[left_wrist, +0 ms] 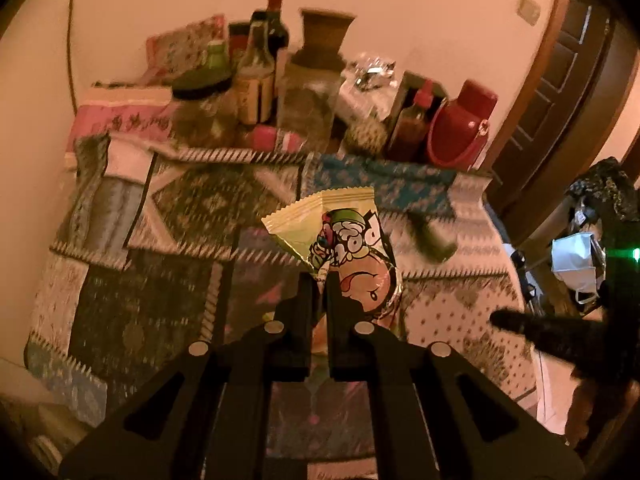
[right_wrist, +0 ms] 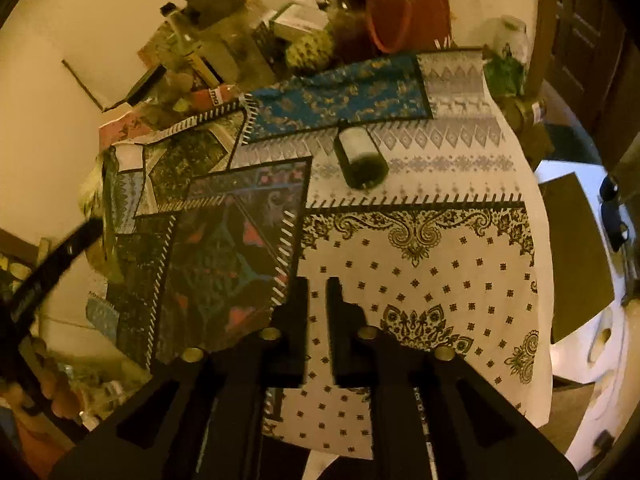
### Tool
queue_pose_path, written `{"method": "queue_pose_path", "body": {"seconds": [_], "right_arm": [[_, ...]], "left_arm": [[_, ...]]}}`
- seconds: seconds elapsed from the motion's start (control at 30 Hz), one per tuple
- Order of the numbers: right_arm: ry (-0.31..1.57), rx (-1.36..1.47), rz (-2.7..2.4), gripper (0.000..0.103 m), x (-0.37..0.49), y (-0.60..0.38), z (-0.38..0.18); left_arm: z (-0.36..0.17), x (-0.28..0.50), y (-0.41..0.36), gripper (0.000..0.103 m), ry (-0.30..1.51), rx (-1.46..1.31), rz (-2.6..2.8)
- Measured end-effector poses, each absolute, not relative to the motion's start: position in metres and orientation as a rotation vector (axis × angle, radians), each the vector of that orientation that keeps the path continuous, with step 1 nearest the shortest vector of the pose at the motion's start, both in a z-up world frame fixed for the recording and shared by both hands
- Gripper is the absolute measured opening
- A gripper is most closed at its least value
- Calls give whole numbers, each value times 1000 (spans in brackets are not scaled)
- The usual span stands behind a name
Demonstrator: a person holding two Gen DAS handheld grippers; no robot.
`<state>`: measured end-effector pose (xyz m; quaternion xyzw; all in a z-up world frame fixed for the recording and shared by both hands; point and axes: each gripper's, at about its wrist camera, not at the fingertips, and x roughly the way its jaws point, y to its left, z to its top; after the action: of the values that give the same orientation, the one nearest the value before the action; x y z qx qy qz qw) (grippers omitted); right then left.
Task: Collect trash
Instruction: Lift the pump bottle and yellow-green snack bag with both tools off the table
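Crinkly yellow-green foil snack wrapper with cartoon print [left_wrist: 344, 248] hangs pinched in the left gripper [left_wrist: 318, 280], fingers clenched on its lower edge, above the patchwork tabletop [left_wrist: 160, 220]. Right gripper [right_wrist: 318, 292] fingers are slightly parted, empty. Light, flimsy, slippery; likely best held by the seam.

cartoon snack wrapper [left_wrist: 344, 240] upright, pinched, dark can [right_wrist: 360, 158] toppled

We hold our left gripper [left_wrist: 318, 280] angled steeply downward, its jaws pinched tight on a snack wrapper [left_wrist: 344, 248] that sticks up toward twelve o'clock. Our right gripper [right_wrist: 318, 286] also tilts steeply down, its jaws a narrow gap apart with nothing between them. From the left wrist view, that right gripper shows at four o'clock.
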<state>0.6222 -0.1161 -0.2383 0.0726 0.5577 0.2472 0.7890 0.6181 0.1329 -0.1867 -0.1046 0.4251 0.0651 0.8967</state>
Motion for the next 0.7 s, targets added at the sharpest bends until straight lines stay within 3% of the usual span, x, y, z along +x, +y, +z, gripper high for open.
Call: {"method": "queue_pose_path", "body": {"seconds": [0.07, 0.1, 0.27, 0.43, 0.57, 0.7], "right_arm": [[1155, 133, 504, 59, 634, -115, -235], [1129, 120, 489, 62, 638, -114, -232], [1118, 44, 430, 62, 691, -94, -239], [1252, -2, 425, 62, 741, -67, -276], [1338, -15, 435, 39, 751, -53, -296], [1309, -65, 431, 39, 741, -47, -294]], "left_arm": [[-191, 617, 139, 4, 889, -228, 146], [-194, 617, 143, 4, 892, -232, 153], [-200, 627, 162, 4, 902, -232, 164], [-202, 641, 187, 4, 913, -232, 168], [-204, 651, 200, 4, 924, -230, 172], [-203, 660, 201, 4, 926, -218, 167]]}}
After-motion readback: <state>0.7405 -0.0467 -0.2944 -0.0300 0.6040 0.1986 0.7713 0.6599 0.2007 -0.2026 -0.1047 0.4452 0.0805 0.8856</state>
